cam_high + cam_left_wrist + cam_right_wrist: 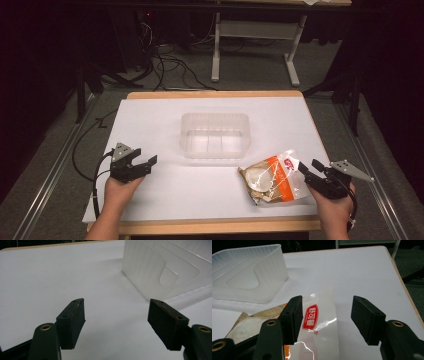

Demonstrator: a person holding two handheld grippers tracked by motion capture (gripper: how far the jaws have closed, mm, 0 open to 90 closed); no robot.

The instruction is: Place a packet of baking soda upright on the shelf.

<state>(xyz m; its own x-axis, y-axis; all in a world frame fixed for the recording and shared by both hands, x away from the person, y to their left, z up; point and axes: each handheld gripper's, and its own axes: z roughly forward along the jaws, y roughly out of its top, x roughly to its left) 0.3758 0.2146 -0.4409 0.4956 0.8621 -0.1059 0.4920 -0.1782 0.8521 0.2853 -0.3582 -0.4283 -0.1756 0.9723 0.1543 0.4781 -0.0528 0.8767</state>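
Nothing is packed yet: the snack bag [274,177] lies on the desk [150,120] at five o'clock of the empty tub [215,135], right tool [309,169] gaping over its edge, left tool [145,157] wide open, idle.

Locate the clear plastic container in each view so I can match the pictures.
High view: clear plastic container, centre of the white table, beyond both grippers.
Left gripper view: upper right, past the open jaws.
Right gripper view: upper left, behind the snack bag.
Shared landmark: the table's wooden edge.
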